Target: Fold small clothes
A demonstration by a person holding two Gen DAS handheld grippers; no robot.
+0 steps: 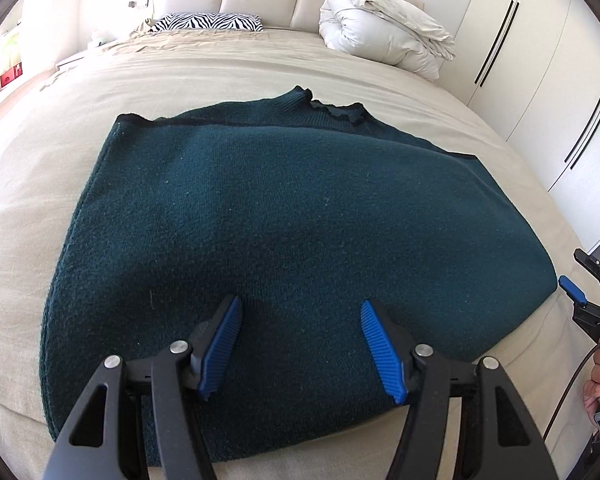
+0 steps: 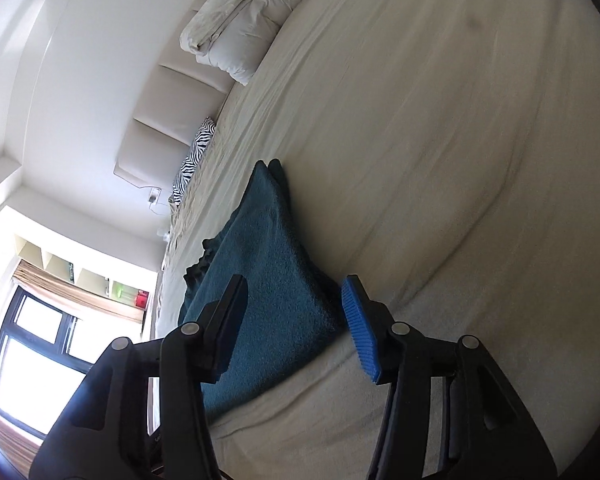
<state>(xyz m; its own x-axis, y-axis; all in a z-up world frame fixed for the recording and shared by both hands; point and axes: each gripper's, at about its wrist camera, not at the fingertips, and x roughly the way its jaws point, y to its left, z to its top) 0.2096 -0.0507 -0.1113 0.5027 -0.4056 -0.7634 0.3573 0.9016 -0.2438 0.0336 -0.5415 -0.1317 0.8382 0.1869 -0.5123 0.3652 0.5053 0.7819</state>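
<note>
A zebra-print pillow [image 1: 210, 22] lies at the far left of the bed [image 1: 40, 140], by the headboard. The dark green sweater [image 1: 268, 216] is spread flat mid-bed, collar away from the camera. The left hand-held gripper [image 1: 300, 320] hangs over its near hem, blue pads wide apart, gripping nothing. A rolled white duvet [image 1: 384, 28] sits far right. At the sweater's right edge the right hand-held gripper [image 2: 296, 300] is tipped sideways, fingers spread on either side of the folded edge, not closed
</note>
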